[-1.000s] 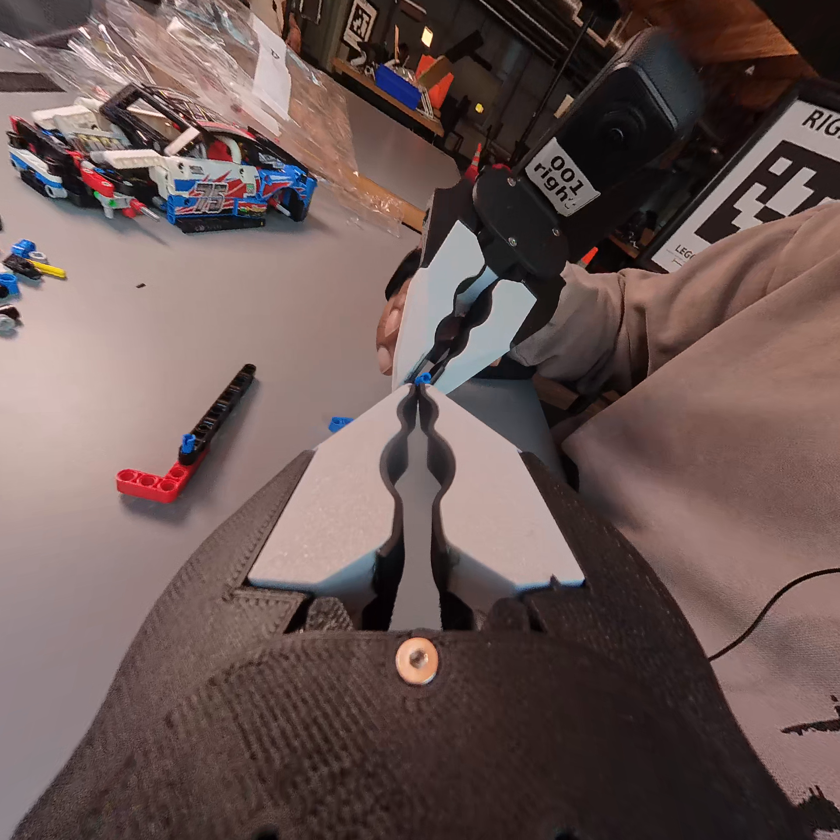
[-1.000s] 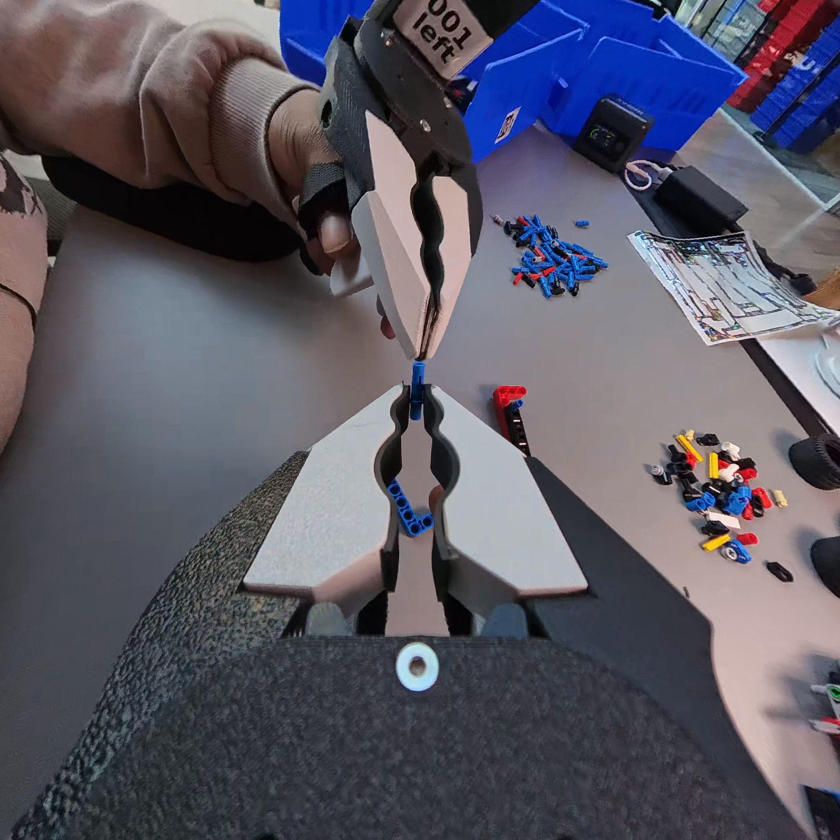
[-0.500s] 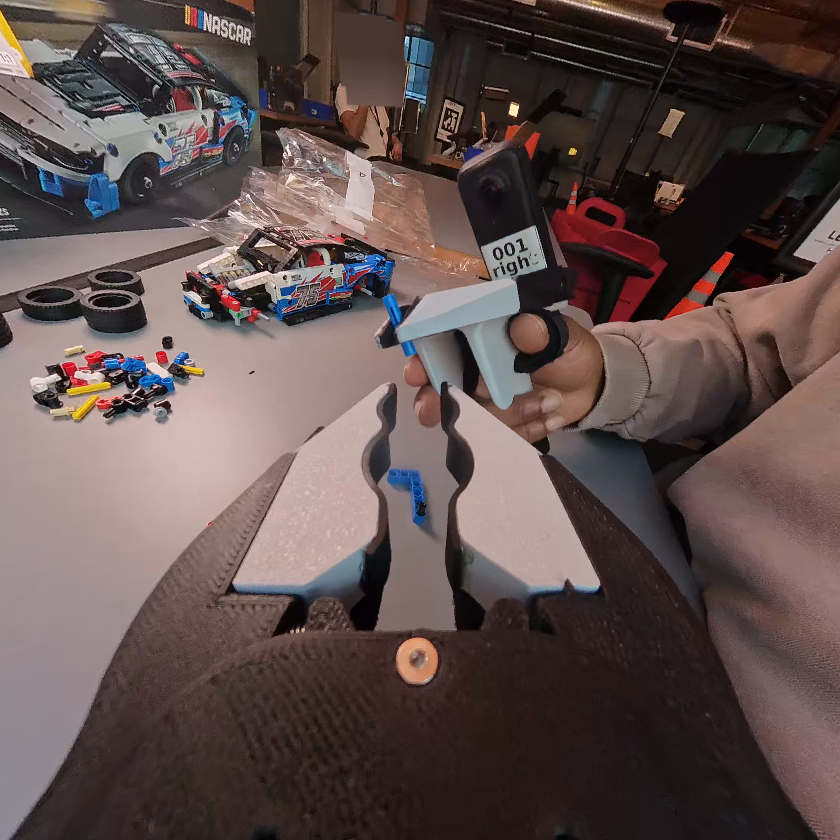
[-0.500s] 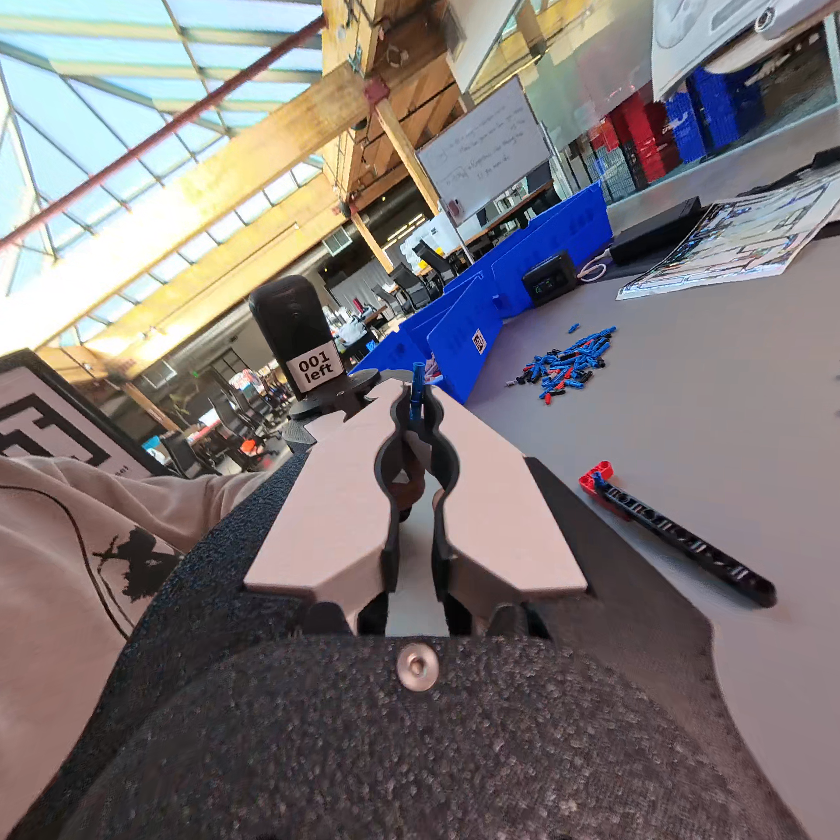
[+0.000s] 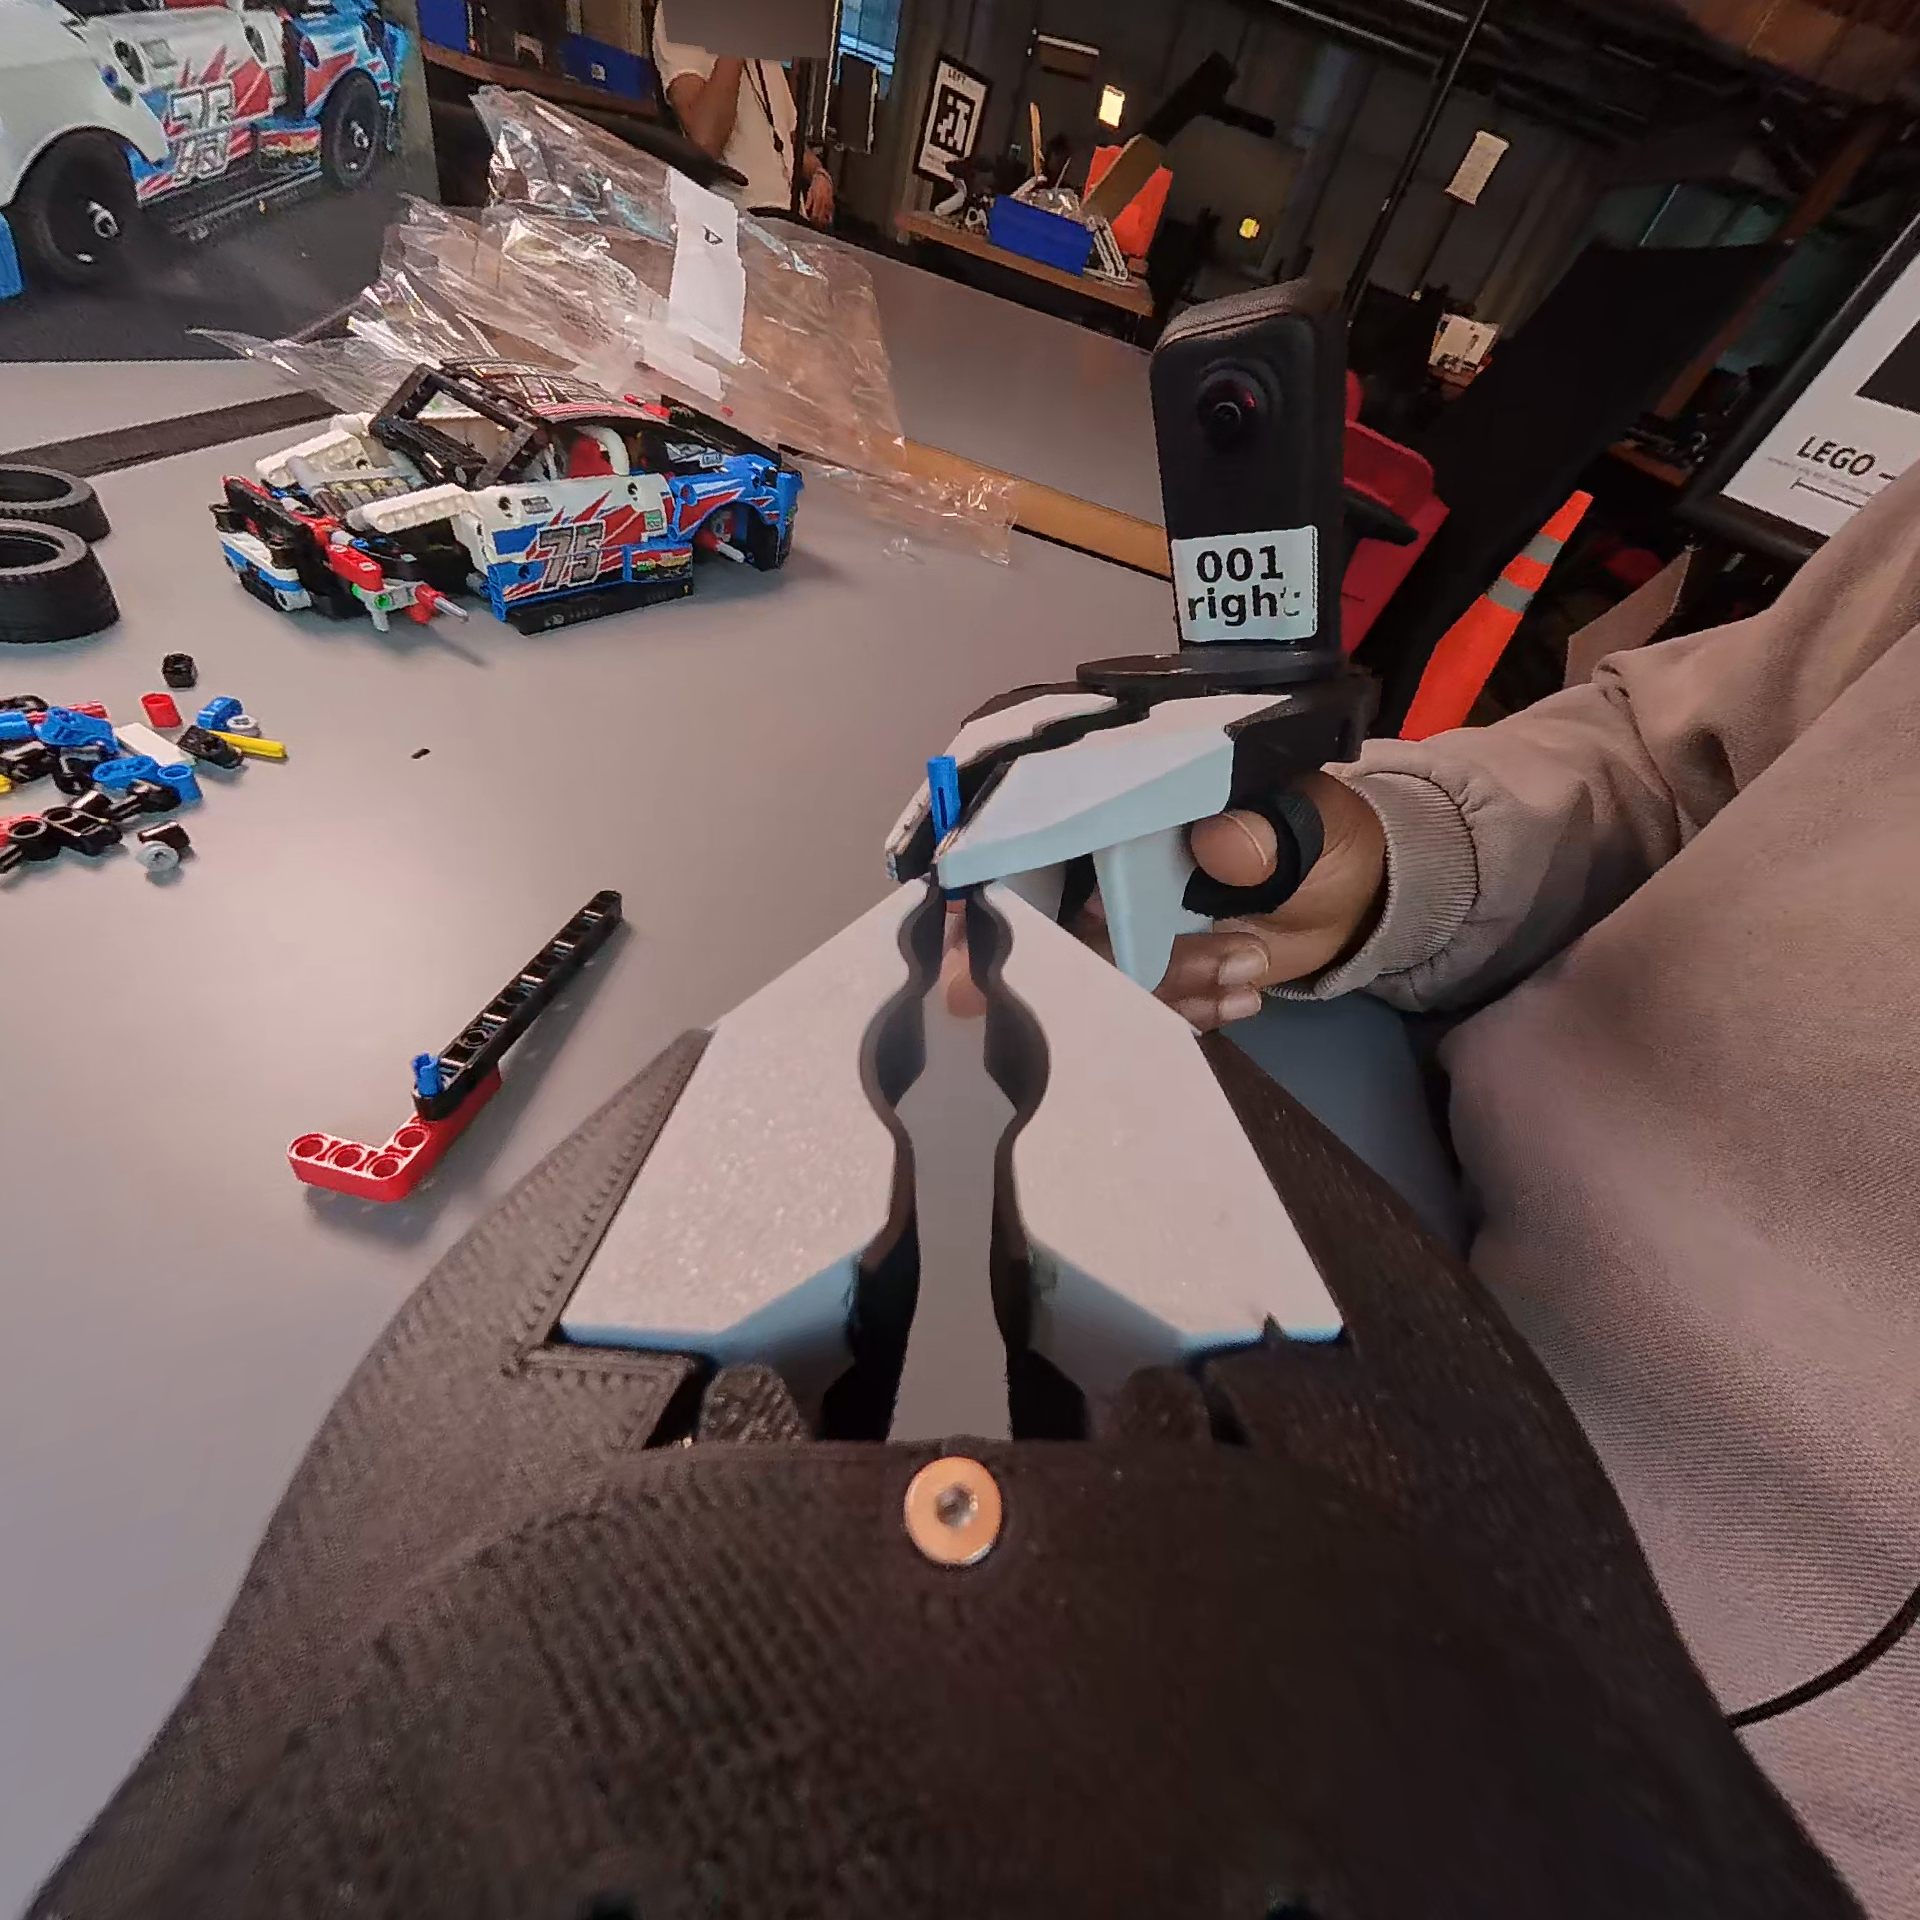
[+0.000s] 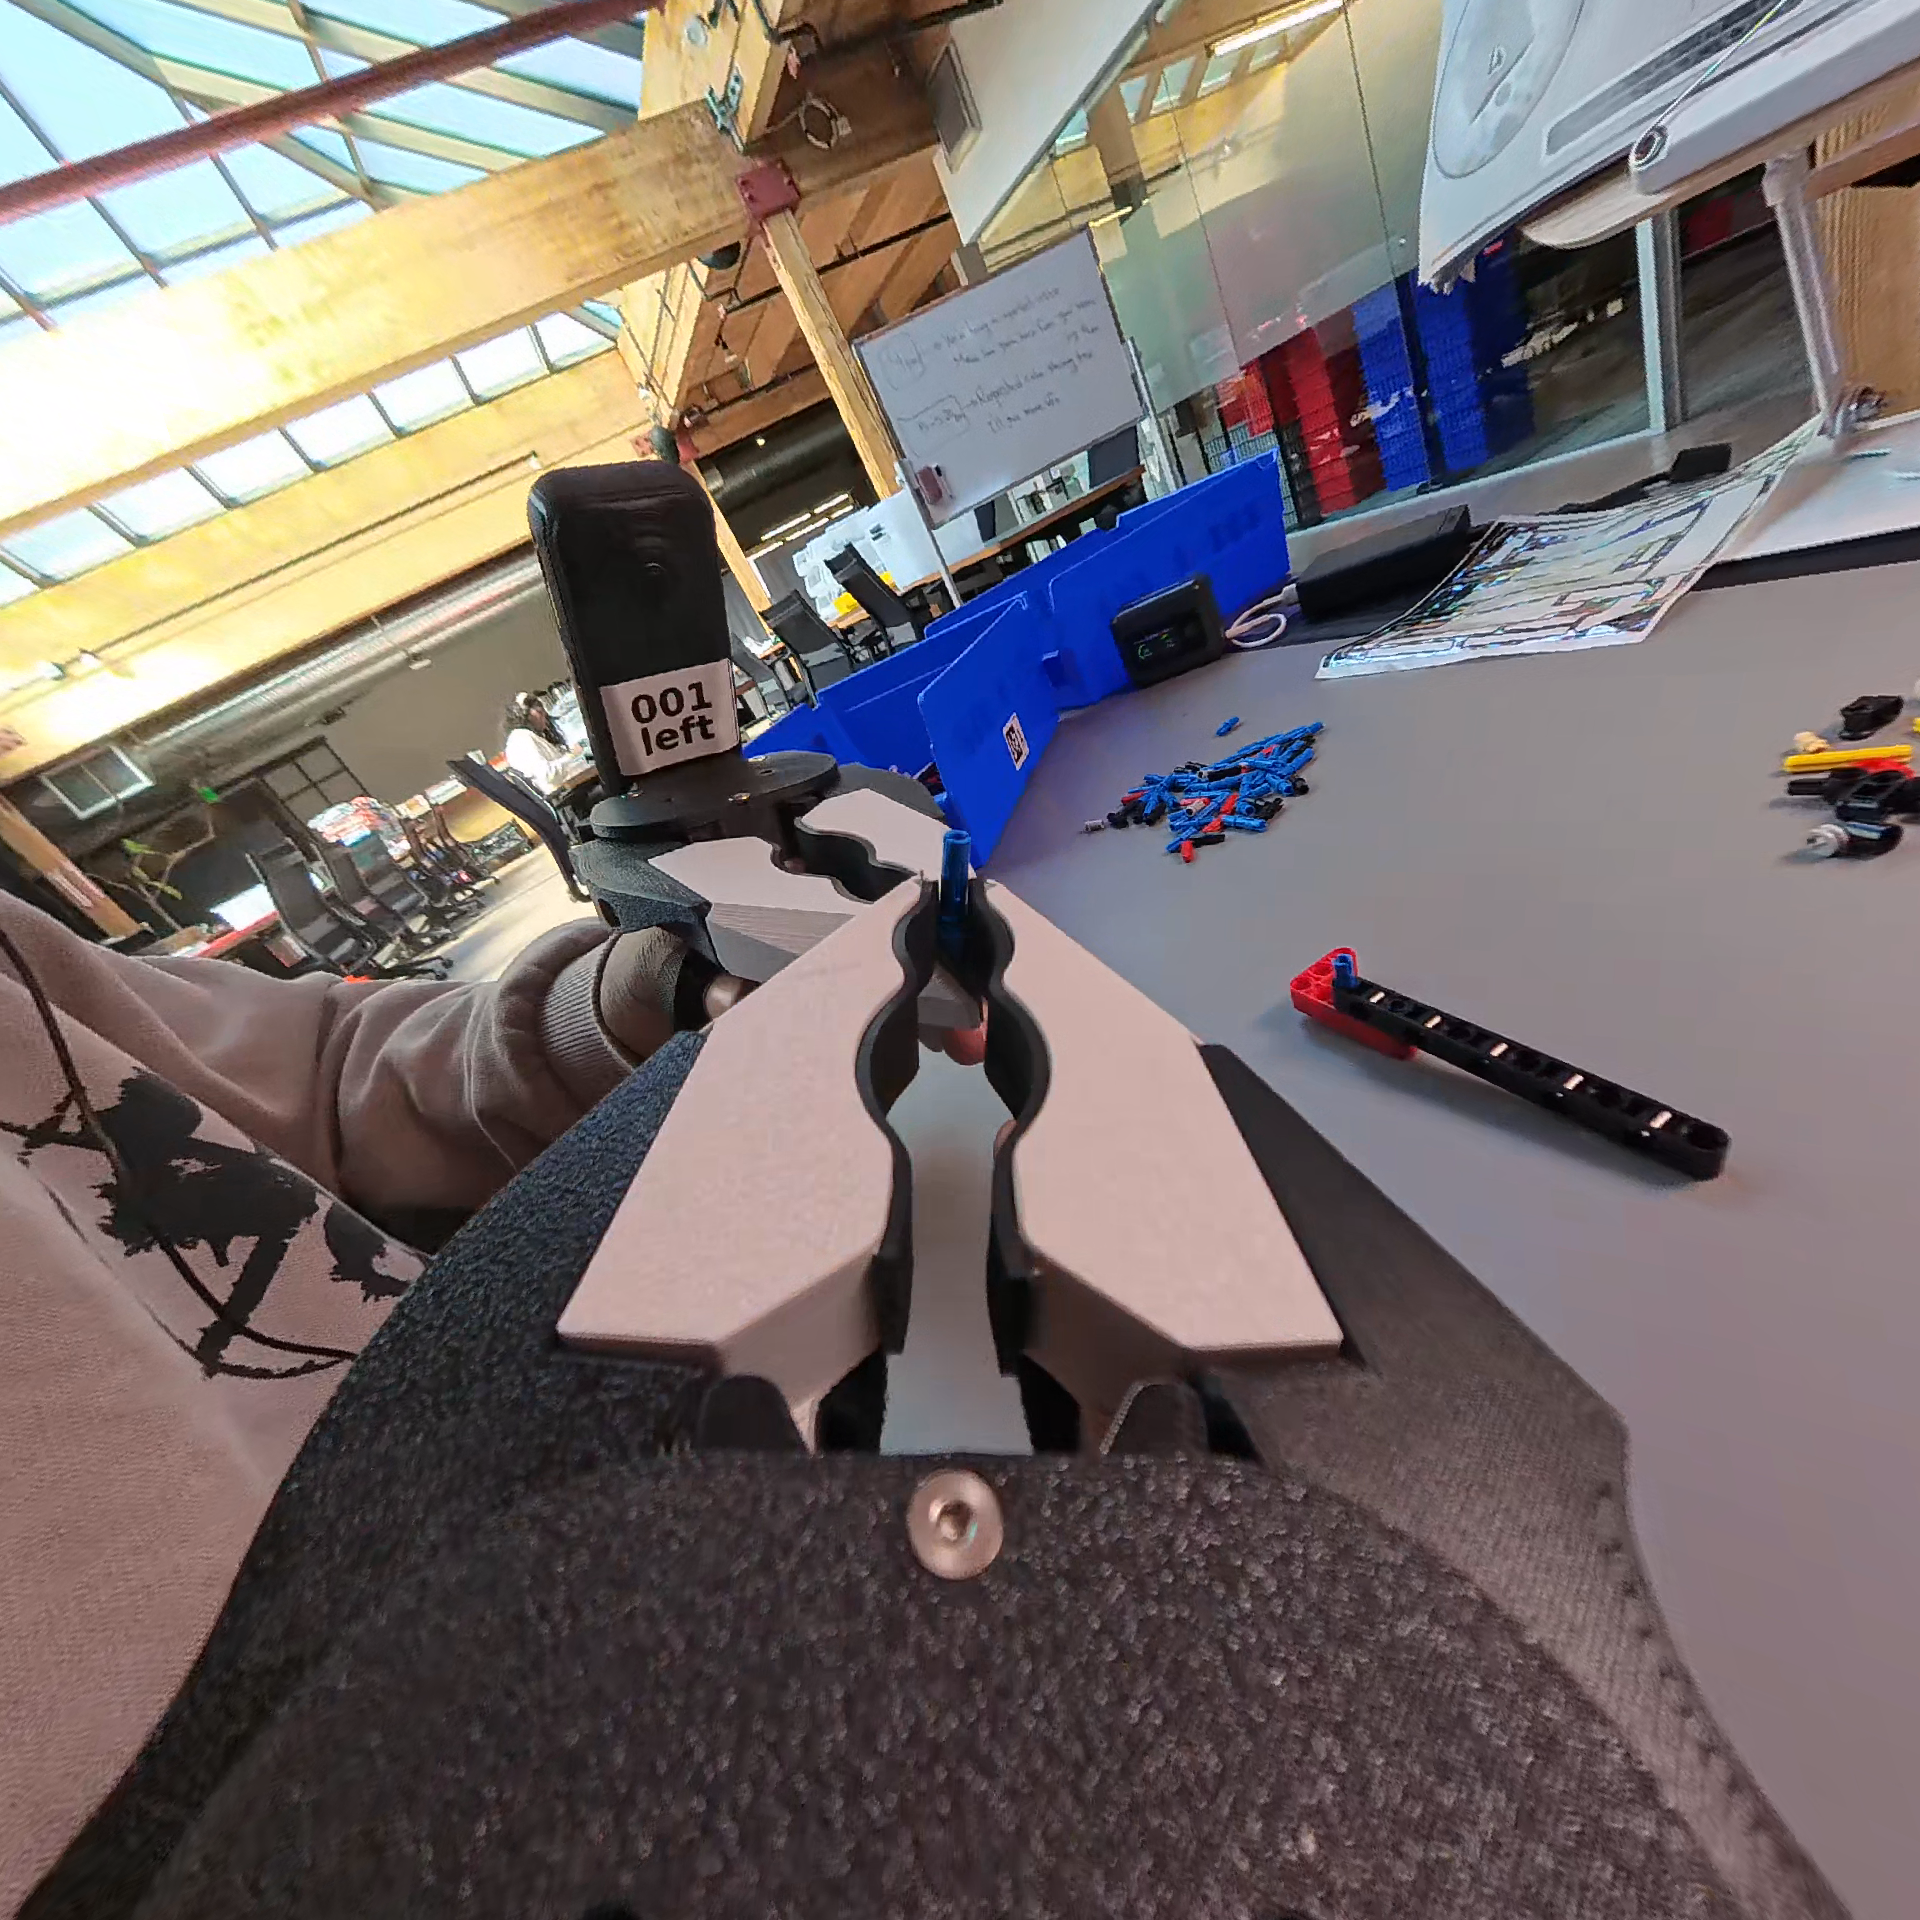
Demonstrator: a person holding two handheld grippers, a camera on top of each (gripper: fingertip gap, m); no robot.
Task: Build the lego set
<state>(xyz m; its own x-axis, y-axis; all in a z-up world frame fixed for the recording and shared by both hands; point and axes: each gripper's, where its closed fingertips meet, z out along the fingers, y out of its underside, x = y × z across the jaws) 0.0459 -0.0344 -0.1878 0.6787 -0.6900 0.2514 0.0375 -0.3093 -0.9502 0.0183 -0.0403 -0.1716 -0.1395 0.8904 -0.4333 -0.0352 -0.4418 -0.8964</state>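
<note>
The grey table carries most of the set: a half-built race car in white, blue and red sits far back beside crumpled clear plastic bags, with 2 loose black tyres at the left edge. In the right wrist view, blue bins stand along the table's far side, with an open instruction sheet near them. A black beam joined to a red L-shaped piece lies flat on the table, well apart from both tools, with a small blue peg standing at the joint. A heap of mixed small parts lies at the left, and a pile of blue pegs sits by the bins. The right gripper is closed around a blue pin, which stands upright with its top poking above the tips. The left gripper points at the right one, its fingers drawn narrow; its tips seem to meet the pin's lower end, though that contact is partly hidden.
</note>
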